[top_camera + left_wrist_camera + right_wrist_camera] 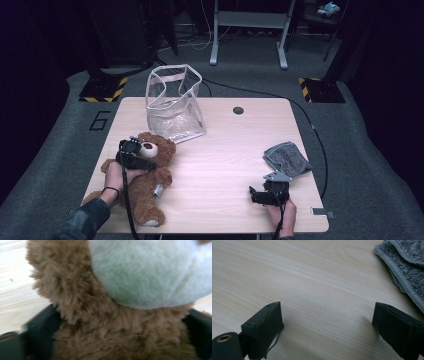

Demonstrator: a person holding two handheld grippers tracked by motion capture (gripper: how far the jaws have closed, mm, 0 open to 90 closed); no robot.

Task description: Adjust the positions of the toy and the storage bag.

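Note:
A brown teddy bear (150, 180) lies on its back at the left of the wooden table (225, 150), head toward the far side. My left gripper (146, 157) comes down on its neck, just under the head. In the left gripper view the brown fur (120, 327) below the pale muzzle (150, 272) is packed between the two black jaws, which press on it from both sides. My right gripper (256, 195) rests low over the table near the front right, open, with only bare wood between its fingers (263, 325).
A clear plastic bag (174, 107) with pale handles stands open behind the bear's head. A folded grey cloth (287, 159) lies at the right edge, close to the right gripper; its hem (407, 270) shows. A round cable hole (238, 110) sits at the far middle.

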